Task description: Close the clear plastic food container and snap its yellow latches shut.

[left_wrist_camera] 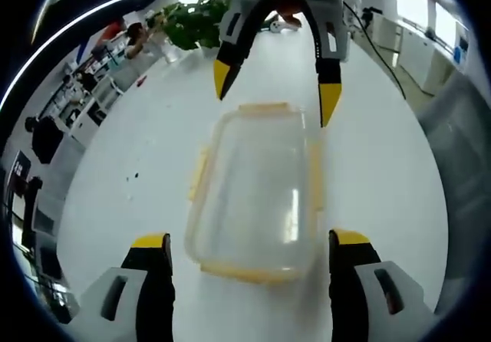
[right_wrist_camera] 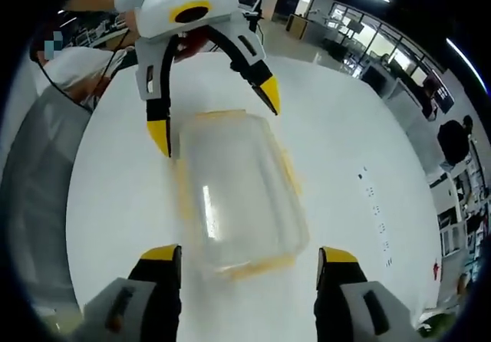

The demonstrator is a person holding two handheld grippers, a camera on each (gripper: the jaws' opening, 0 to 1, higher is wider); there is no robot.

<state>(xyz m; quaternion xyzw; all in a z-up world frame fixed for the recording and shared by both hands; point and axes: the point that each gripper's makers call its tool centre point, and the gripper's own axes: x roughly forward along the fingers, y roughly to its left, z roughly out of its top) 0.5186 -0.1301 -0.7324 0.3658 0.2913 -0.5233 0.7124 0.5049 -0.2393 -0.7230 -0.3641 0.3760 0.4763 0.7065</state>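
White desk (left_wrist_camera: 399,166) under everything. Clear plastic container (left_wrist_camera: 257,192), lid on, yellow latches (left_wrist_camera: 201,175) along edges, lying flat mid-desk between my tools. My left tool (left_wrist_camera: 253,261) spread wide at near end; my right tool (right_wrist_camera: 245,269) spread at opposite end.

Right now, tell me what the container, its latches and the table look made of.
Container: clear, glossy plastic by the look; the table shows through it and a light streak glints on top. Latches: opaque yellow, likely plastic, duller finish. Table: smooth white surface, probably laminate or painted board; material not certain.
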